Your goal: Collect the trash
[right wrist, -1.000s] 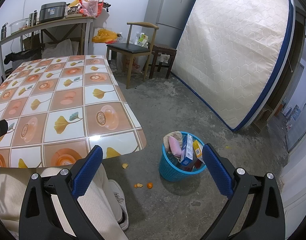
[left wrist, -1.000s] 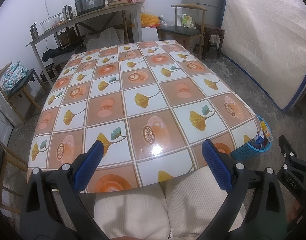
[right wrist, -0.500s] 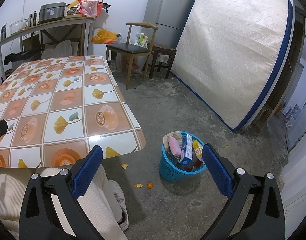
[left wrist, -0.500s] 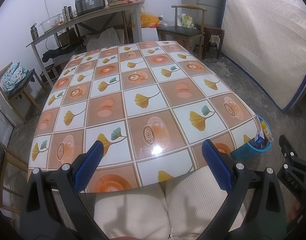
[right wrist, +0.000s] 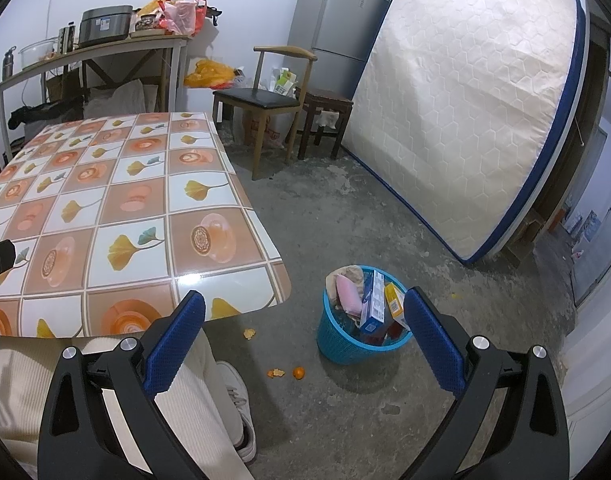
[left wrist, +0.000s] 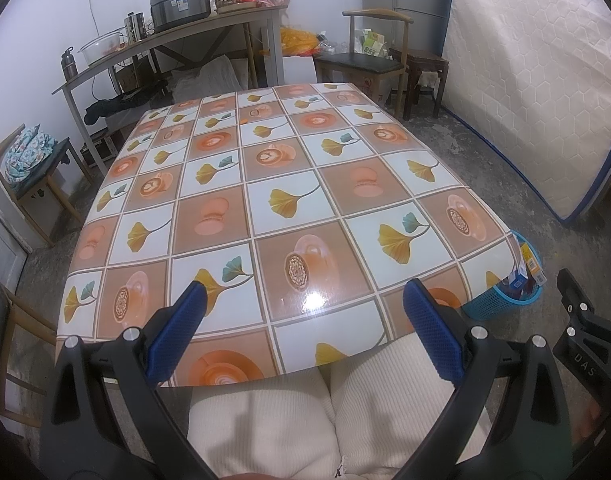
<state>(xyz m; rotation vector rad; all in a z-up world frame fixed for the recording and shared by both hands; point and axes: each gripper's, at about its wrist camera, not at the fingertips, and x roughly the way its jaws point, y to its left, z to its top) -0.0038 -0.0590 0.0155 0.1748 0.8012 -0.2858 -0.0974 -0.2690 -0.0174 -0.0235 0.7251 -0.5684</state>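
Both grippers, left [left wrist: 305,332] and right [right wrist: 305,332], gape empty. Bin [right wrist: 357,344] lower centre, full. Peel scraps [right wrist: 283,372] lower centre on floor: approach low, pinch gently.

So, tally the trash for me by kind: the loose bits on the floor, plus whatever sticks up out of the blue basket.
orange scraps on the floor: 3
cardboard boxes in the blue basket: 2
pink packet: 1
crumpled brown paper: 1
Total: 7. Anything deeper in the basket is hidden.
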